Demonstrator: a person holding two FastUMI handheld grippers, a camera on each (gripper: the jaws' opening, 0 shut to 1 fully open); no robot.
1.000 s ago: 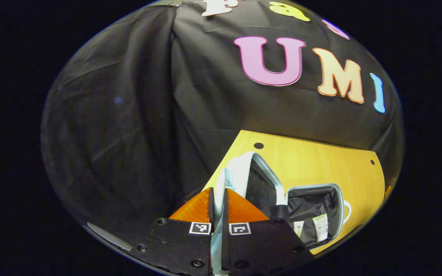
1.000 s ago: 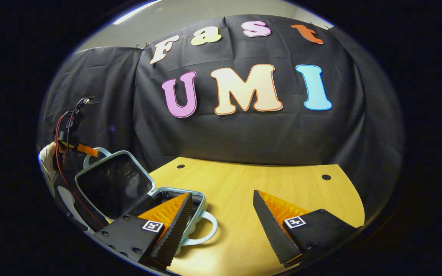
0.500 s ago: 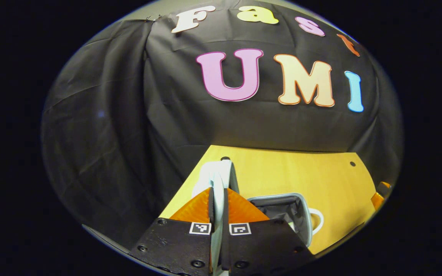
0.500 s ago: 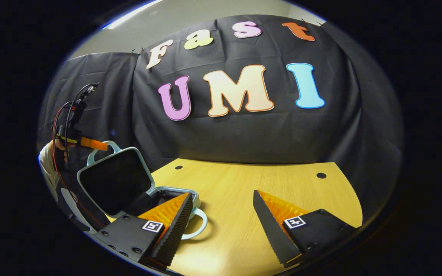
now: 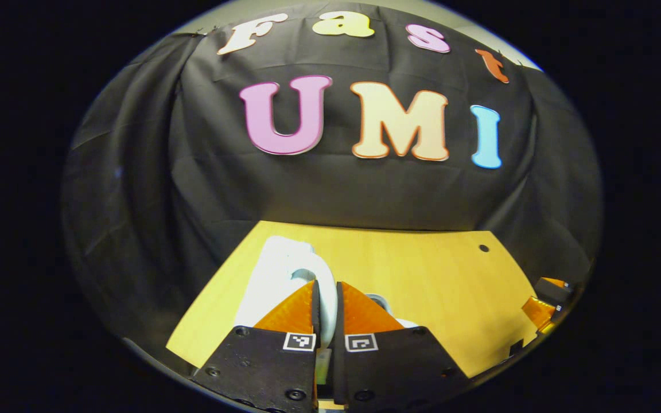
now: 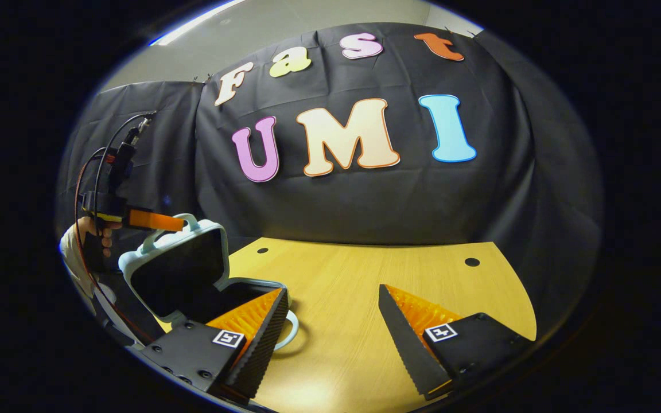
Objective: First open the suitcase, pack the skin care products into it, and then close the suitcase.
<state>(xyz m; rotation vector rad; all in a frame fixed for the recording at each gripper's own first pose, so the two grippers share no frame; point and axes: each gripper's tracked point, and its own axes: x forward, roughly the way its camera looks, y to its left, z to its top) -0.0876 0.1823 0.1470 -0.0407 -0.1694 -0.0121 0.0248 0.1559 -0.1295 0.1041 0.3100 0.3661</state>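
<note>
1. Closing step in hand: the left gripper [image 5: 326, 304] has its jaws drawn nearly together on the pale handle [image 5: 323, 284] of the suitcase lid [image 6: 178, 272], both fingers pressing the handle's loop between them.
2. In the right gripper view the suitcase [image 6: 204, 287] sits at the near left part of the wooden table [image 6: 365, 287]; its lid stands tilted over the base, part-way down, its dark lining facing the base. A hand [image 6: 98, 232] carries the left gripper at the lid's top edge.
3. The right gripper [image 6: 333, 327] hangs over bare table just beside the suitcase, jaws wide apart, holding nothing.
4. Skin care products cannot be made out in the shadowed base; judged already packed.
5. Risk: the thin, smooth handle may slip from the pinch, letting the lid drop hard or fall back open.
6. Risk: with the base unbraced, a sideways push on the lid could slide the light suitcase across the table.
7. Risk: the lid may land askew on the rim, or on a product standing proud, and fail to shut.
</note>
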